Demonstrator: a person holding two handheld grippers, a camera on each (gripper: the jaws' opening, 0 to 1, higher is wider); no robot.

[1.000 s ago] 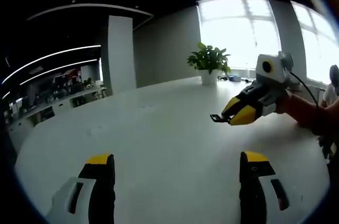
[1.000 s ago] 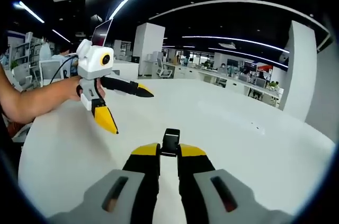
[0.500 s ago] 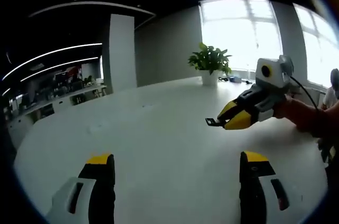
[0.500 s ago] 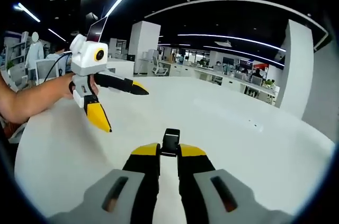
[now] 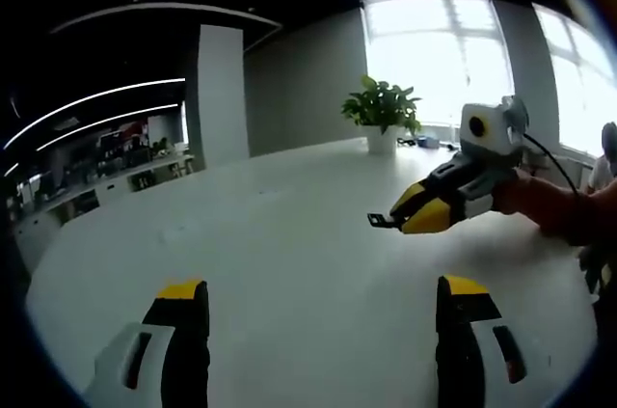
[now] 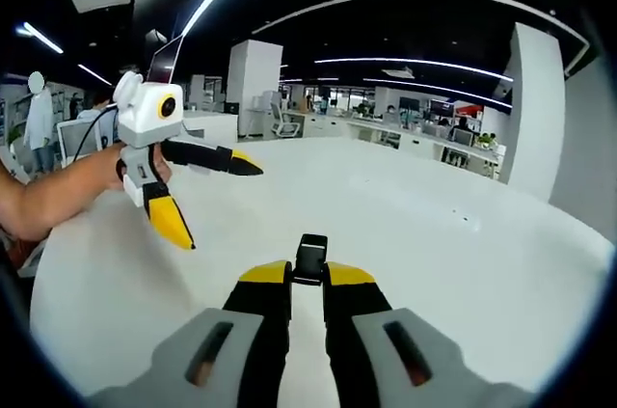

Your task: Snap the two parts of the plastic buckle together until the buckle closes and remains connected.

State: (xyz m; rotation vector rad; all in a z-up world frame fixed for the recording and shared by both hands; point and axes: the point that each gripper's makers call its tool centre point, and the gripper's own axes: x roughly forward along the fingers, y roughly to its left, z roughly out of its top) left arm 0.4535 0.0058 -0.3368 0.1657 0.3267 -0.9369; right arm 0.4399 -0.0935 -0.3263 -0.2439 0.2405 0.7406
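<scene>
Right gripper view, claw pinching buckle part

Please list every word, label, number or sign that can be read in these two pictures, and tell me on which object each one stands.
No text can be read.
The black buckle part in the right gripper: no marking legible.
The left gripper: plain yellow, black and white, no label to read.
The white table: blank.
The red patch in the far office: too small and blurred to read.
</scene>
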